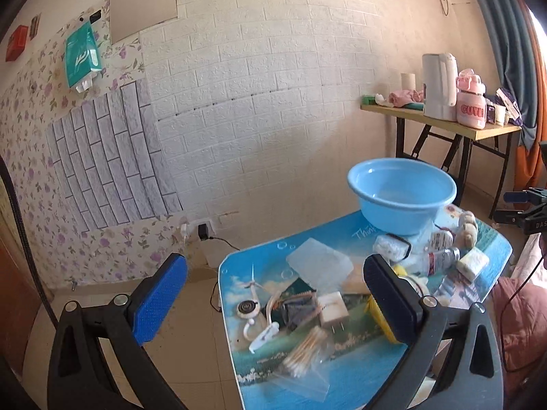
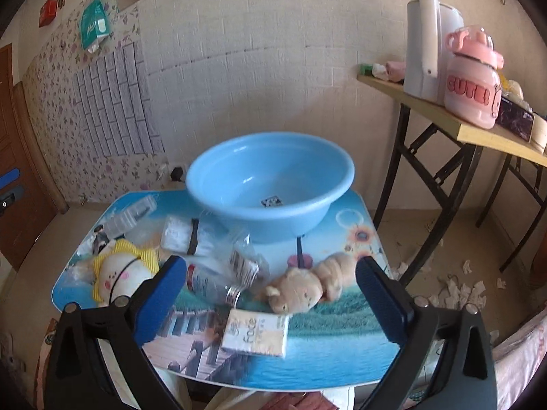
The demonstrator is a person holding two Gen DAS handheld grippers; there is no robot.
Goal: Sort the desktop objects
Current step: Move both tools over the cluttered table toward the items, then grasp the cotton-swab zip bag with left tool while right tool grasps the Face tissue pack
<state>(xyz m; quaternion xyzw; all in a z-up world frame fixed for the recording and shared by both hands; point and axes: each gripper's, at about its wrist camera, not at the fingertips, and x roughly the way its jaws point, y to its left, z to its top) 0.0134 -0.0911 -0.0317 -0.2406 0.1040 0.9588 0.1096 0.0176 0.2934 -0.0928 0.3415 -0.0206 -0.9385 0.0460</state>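
Note:
A small picture-printed table (image 2: 307, 352) holds a light blue basin (image 2: 270, 188) at its far side, with clutter in front of it. My right gripper (image 2: 270, 294) stands open above the near edge, nothing between its pads. Just ahead of it lie a tissue pack (image 2: 254, 336), a beige plush pig (image 2: 301, 288), a clear bottle (image 2: 212, 282) and a yellow sun plush (image 2: 119, 273). My left gripper (image 1: 273, 294) is open too, hovering over the table's other end above a white charger plug (image 1: 333, 311), a bag of cotton swabs (image 1: 304, 352) and a clear plastic box (image 1: 319, 266). The basin (image 1: 401, 194) is empty.
A folding wooden table (image 2: 478, 130) at the right carries a white kettle (image 2: 424, 44) and a pink bottle (image 2: 473, 78). Paper scraps litter the floor (image 2: 458, 287) beneath it. A wall socket with a black plug (image 1: 203, 230) sits behind the small table.

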